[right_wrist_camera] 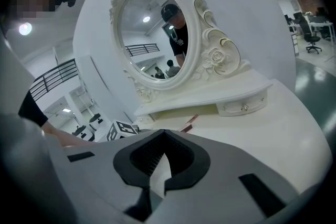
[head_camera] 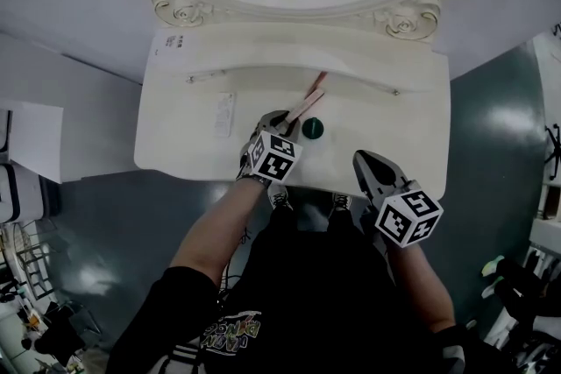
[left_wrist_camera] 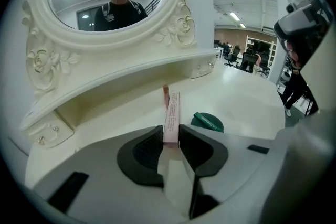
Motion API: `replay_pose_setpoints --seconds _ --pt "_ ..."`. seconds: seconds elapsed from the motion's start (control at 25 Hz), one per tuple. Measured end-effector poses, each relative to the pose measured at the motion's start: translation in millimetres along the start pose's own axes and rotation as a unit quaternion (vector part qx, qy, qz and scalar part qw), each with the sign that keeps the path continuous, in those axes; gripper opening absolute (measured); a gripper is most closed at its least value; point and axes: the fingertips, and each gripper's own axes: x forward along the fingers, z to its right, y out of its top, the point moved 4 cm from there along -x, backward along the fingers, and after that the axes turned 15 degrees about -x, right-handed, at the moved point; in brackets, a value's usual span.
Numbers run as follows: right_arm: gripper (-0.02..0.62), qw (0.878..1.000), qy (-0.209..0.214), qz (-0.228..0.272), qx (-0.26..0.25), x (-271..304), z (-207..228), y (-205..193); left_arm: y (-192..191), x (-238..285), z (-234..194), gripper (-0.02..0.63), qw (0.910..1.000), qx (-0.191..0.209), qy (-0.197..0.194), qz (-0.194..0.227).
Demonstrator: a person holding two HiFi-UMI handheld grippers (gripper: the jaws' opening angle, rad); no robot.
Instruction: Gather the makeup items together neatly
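Progress looks partial to us: our left gripper [head_camera: 281, 123] is clamped on the slim pink box [left_wrist_camera: 171, 115] mid-vanity, just left of the green round compact [left_wrist_camera: 207, 121]. Right gripper [head_camera: 364, 160] hangs closed and empty, near side. White packet [head_camera: 225, 114] sits apart, further left.

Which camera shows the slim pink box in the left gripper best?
The left gripper view: the slim pink box sits close, clamped by the left gripper, print visible. The head view shows it small and slanted. The right gripper view catches only a distant reddish sliver, possibly it.
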Motion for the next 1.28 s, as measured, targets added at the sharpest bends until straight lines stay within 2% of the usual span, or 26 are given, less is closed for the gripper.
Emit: replay_pose_setpoints --seconds 0.32,0.76,1.04,1.2,1.28 --pt "0.028 1.0 0.016 0.004 -0.01 6 -8 5 -17 -26 -1 0.097 0.998 -0.045 0.032 0.03" --pt "0.028 0.999 0.045 0.004 -0.028 23 -34 14 -46 -61 -29 0.095 0.9887 -0.104 0.099 0.045" --pt "0.028 0.998 0.051 0.001 -0.034 28 -44 14 -53 -69 -54 0.095 0.9765 -0.158 0.138 0.048" --pt "0.028 0.998 0.051 -0.001 -0.036 28 -46 15 -52 -68 -61 0.095 0.9669 -0.205 0.143 0.051" --pt "0.028 0.998 0.05 -0.001 -0.035 28 -47 14 -49 -66 -59 0.095 0.9654 -0.214 0.14 0.051"
